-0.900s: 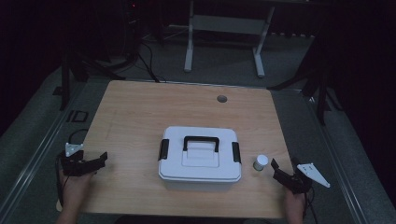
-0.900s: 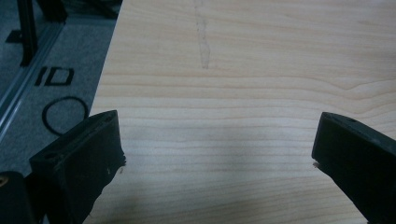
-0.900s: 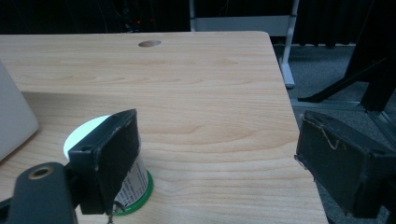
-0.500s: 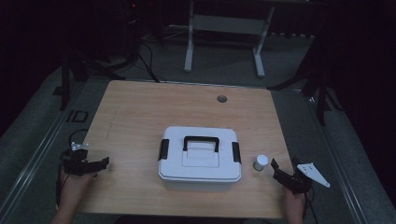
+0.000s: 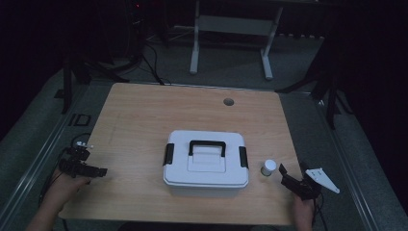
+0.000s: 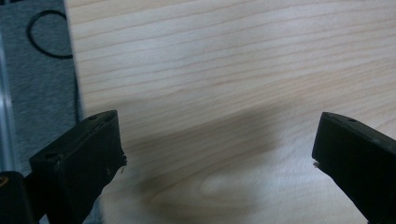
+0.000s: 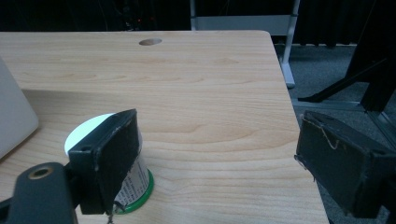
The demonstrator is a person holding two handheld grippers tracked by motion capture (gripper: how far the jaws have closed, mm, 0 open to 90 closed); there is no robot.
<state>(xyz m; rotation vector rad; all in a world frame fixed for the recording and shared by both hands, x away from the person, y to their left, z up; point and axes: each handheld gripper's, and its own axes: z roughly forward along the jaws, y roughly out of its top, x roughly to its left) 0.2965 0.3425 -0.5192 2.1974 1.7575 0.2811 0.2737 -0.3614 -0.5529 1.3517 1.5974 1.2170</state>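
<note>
A white lidded box (image 5: 207, 166) with a black handle and two black side latches stands in the middle of the wooden table (image 5: 144, 120). Just right of it is a small white-capped bottle (image 5: 268, 167) with a green base (image 7: 140, 186). My right gripper (image 5: 292, 171) sits at the table's near right corner, open, just behind the bottle. In the right gripper view its jaws (image 7: 217, 135) stand wide apart, and the left one hides part of the bottle. My left gripper (image 5: 98, 171) hovers at the table's near left edge, open over bare wood (image 6: 219, 135).
A round cable hole (image 5: 228, 102) lies at the far middle of the table. A white desk frame (image 5: 231, 29) stands on the grey floor behind it. The table's right edge (image 7: 289, 107) runs close to my right gripper. A black cable loop (image 6: 46, 35) lies on the floor left of the table.
My left gripper has dipped slightly toward the near edge of the table. The right gripper, box and bottle have not moved.
</note>
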